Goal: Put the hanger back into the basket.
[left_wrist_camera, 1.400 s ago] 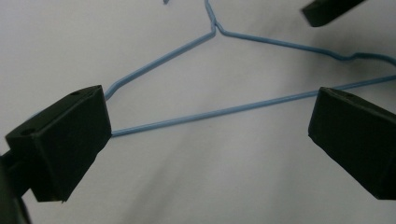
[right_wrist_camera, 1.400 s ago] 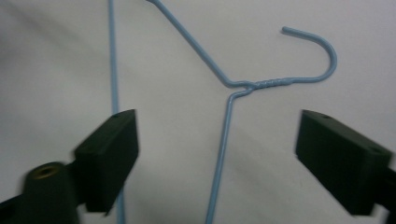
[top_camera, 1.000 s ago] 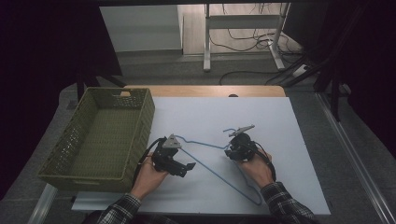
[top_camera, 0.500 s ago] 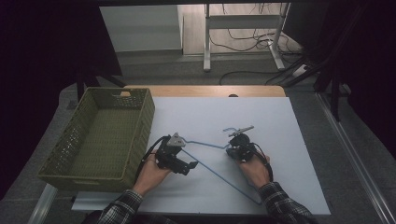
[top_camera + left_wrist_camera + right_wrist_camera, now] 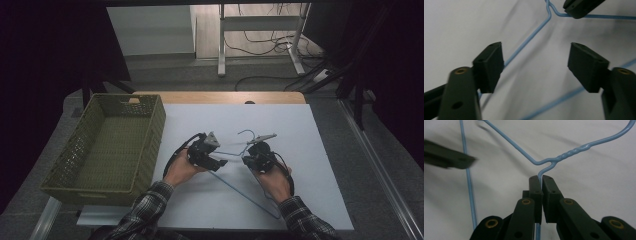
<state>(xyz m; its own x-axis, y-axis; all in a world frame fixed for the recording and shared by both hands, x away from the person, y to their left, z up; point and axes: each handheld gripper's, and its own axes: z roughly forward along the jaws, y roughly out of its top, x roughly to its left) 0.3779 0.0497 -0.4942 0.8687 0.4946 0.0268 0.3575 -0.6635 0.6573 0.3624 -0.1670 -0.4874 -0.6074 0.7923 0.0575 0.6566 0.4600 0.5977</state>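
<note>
A white tabletop (image 5: 310, 150) stands in a dim room, with a green woven basket (image 5: 107, 145) at its left edge. A blue wire hanger (image 5: 235, 187) lies near the middle, in front of the person. The right tongs (image 5: 541, 178) are clamped on one shoulder wire just below the hanger's twisted neck. The left tongs (image 5: 535, 63) are spread wide apart, with the other shoulder wire running beside one jaw.

I see a light blue wire hanger (image 5: 235, 172), black grippers, a white table surface (image 5: 310, 165), an olive-green woven basket (image 5: 107, 150) and plaid sleeves (image 5: 150, 210).
</note>
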